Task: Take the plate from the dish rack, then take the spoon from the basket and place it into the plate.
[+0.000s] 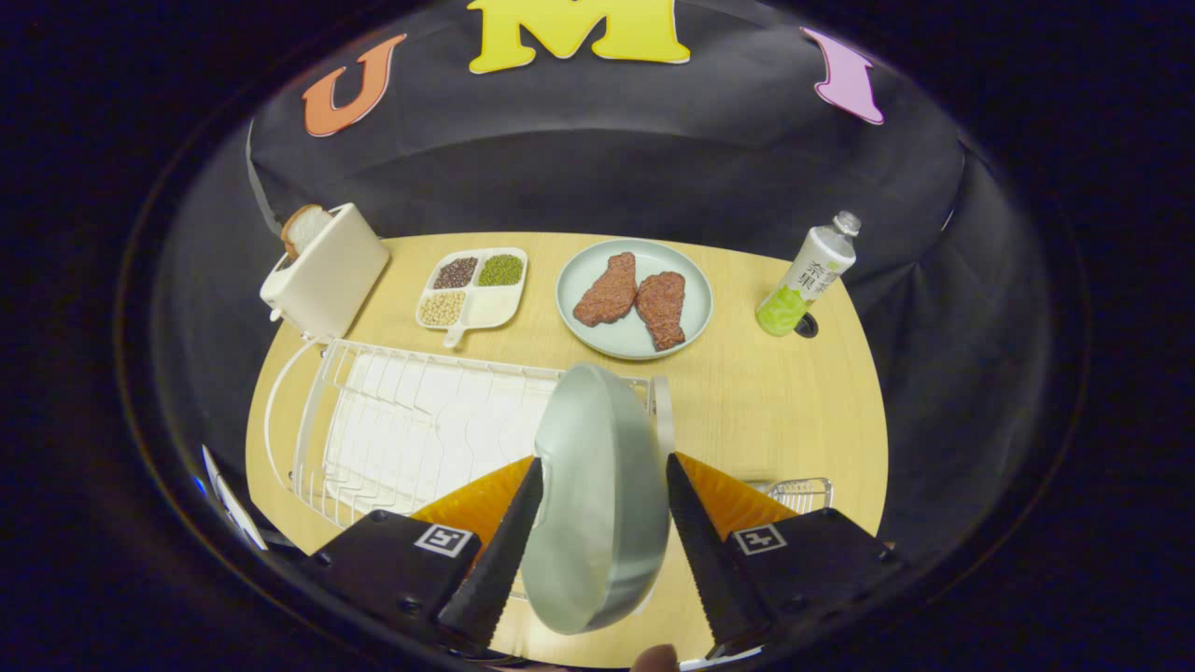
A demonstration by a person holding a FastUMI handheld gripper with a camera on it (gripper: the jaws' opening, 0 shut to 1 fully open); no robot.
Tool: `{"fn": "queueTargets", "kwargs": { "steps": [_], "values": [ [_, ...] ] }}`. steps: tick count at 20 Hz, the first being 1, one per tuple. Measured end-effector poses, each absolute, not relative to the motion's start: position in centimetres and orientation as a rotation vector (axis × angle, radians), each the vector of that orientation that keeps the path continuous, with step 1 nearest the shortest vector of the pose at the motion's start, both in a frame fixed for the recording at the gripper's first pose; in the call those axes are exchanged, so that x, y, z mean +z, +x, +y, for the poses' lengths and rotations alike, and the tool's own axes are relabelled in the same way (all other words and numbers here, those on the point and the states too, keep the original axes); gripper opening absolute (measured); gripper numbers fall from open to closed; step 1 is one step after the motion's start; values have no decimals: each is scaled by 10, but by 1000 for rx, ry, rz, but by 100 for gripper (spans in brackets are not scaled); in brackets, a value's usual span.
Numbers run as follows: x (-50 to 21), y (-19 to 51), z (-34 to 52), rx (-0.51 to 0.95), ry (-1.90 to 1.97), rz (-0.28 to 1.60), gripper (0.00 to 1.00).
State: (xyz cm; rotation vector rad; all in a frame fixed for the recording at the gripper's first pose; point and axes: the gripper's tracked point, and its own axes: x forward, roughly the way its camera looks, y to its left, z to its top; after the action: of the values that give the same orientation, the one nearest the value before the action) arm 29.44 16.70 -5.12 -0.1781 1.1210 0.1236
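Tongs [602, 504] clenched on the plate [597, 495], held on edge beside the dish rack [401, 425] (rigid, glazed, likely slippery; grip the rim firmly).

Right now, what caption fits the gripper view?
Gripper fingers flank an upright plate at the dish rack.
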Motion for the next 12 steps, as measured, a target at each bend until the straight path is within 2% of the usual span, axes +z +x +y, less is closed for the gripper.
{"fn": "queueTargets", "kwargs": {
  "steps": [2, 5, 6, 8, 12],
  "values": [
    [-52, 296, 164, 109, -183, 1122, 70],
    [-44, 294, 160, 68, -192, 1112, 52],
    [-41, 295, 158, 46, -194, 1102, 40],
    [-37, 293, 155, 13, -205, 1094, 32],
    [-23, 292, 150, -59, -262, 1051, 28]
  ]
}}
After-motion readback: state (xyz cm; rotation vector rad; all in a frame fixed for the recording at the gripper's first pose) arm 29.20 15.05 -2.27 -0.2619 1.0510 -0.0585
